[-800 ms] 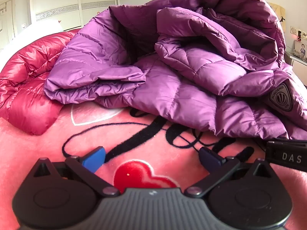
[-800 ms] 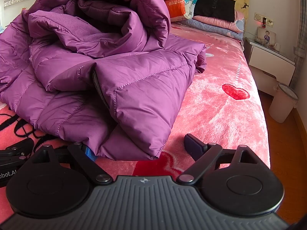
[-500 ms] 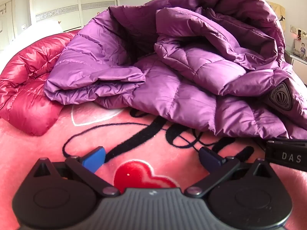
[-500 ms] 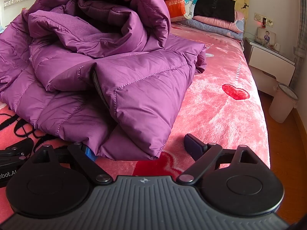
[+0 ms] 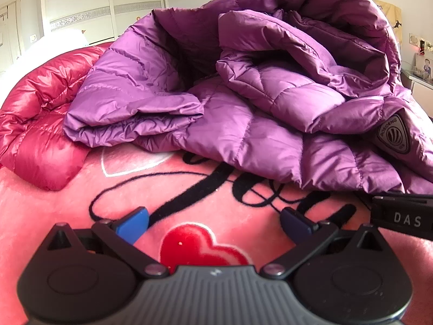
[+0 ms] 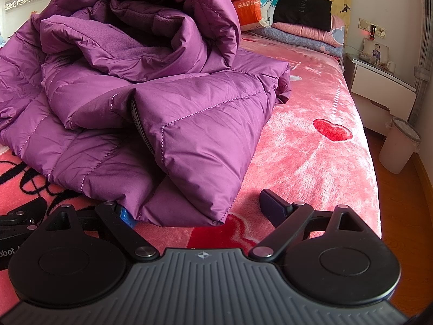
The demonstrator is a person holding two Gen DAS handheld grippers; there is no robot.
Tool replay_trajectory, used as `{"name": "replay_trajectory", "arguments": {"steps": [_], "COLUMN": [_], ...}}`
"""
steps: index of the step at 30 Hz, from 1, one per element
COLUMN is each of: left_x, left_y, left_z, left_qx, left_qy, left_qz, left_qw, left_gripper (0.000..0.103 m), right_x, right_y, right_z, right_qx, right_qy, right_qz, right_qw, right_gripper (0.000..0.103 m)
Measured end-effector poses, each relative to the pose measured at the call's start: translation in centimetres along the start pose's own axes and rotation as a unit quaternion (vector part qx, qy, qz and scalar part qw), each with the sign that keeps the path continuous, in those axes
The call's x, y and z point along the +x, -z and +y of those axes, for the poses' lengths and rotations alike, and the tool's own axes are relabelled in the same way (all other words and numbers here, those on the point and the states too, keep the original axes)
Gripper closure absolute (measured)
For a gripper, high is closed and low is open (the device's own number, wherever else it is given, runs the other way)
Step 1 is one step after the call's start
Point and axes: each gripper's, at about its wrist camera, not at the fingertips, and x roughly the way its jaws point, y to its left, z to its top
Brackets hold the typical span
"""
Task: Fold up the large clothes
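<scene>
A: How is the purple down jacket (image 5: 243, 103) expected to handle?

B: It is judged light, puffy and soft, with a slick shell that may slide out of a shallow pinch. It is heaped in a crumpled mound on the pink blanket (image 5: 54, 211), beside a red down jacket (image 5: 40, 124). A hem edge or corner (image 6: 189, 197) would best be taken, deep between the pads.

A: And the grippers?

B: The left gripper (image 5: 213, 224) is spread wide over bare blanket. The right gripper (image 6: 194, 208) is spread too, the hem corner lying between its fingers, unpinched. Against the earlier frames, no change is seen.
</scene>
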Motion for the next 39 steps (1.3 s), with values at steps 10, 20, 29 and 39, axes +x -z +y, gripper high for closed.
{"name": "replay_trajectory", "arguments": {"steps": [10, 20, 29, 39], "left_x": [-4.2, -14.7, -22.2, -27.4], "left_y": [-1.2, -6.8, -8.9, -9.7], "left_z": [0.7, 3.8, 7.4, 10.1], "left_qx": [0.007, 0.025, 0.046, 0.046], "left_qy": [0.018, 0.010, 0.009, -0.007], "left_qz": [0.016, -0.062, -0.114, -0.154], "left_qw": [0.9997, 0.9977, 0.9923, 0.9869], "left_gripper": [0.001, 0.001, 0.001, 0.001], "right_x": [-2.6, -13.3, -23.5, -32.4], "right_y": [-0.1, -0.9, -3.9, -6.8], "right_z": [-0.4, -1.8, -2.5, -0.6], "right_qx": [-0.013, -0.012, 0.004, -0.023], "right_qy": [-0.027, 0.013, 0.033, 0.004], "right_qz": [0.012, -0.030, -0.075, -0.123], "right_qw": [0.999, 0.999, 0.997, 0.992], "right_gripper": [0.000, 0.000, 0.000, 0.000]}}
